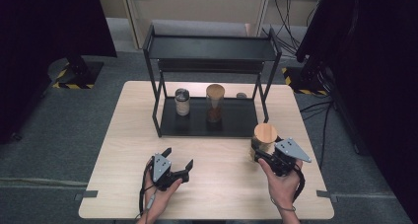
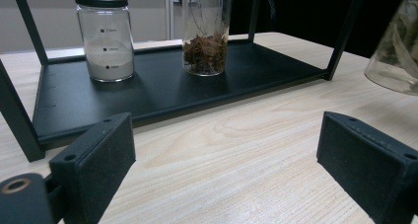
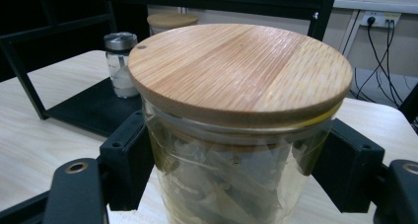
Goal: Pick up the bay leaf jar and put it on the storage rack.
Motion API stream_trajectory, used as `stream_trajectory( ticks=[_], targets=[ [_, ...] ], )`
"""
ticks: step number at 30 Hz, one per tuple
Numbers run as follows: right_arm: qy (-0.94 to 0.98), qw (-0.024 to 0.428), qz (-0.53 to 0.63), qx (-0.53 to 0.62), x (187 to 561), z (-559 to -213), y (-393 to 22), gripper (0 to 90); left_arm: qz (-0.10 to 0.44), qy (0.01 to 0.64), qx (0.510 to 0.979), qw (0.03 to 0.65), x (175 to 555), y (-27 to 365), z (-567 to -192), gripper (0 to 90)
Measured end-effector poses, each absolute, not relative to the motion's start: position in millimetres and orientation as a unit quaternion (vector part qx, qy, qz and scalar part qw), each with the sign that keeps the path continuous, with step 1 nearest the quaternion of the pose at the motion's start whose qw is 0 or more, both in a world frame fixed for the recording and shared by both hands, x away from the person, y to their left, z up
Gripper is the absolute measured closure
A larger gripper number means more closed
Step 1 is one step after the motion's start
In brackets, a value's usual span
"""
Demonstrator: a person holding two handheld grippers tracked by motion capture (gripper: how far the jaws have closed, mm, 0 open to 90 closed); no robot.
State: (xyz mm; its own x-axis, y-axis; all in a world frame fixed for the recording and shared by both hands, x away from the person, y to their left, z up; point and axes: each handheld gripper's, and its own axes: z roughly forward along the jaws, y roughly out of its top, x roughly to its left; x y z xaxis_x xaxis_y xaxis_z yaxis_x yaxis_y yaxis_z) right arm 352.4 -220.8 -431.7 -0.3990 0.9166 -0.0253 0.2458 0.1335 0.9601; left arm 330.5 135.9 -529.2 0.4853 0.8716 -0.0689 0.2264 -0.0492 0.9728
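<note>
glass jar pinched in the right hand-held gripper

the right hand-held gripper (image 1: pixel 260 154) pinches a glass jar (image 1: pixel 263 141) with a round wooden lid (image 3: pixel 240 68); its two black pads press on the glass wall from both sides, just under the lid. the jar stands upright at the right front part of the counter (image 1: pixel 128 150), near the front right corner of the black rack (image 1: pixel 209 49). inside the jar are pale dry leaves. the left hand-held gripper (image 1: pixel 178 161) rests low over the counter at the left, jaws spread wide with nothing between them, well apart from the jar. on the lower shelf of the rack stand a shaker with white powder (image 2: pixel 105 36) and a tall jar with brown spice (image 2: pixel 205 34).
</note>
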Motion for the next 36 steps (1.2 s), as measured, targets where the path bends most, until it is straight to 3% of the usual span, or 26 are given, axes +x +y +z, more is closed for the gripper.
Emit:
stream_trajectory(
  ticks=[36],
  targets=[
    [0.66, 0.338, 0.494, 0.454, 424, -416, -197, 25.3, 0.291, 0.414, 0.663, 0.552, 330, 136, -529, 7.0]
  ],
)
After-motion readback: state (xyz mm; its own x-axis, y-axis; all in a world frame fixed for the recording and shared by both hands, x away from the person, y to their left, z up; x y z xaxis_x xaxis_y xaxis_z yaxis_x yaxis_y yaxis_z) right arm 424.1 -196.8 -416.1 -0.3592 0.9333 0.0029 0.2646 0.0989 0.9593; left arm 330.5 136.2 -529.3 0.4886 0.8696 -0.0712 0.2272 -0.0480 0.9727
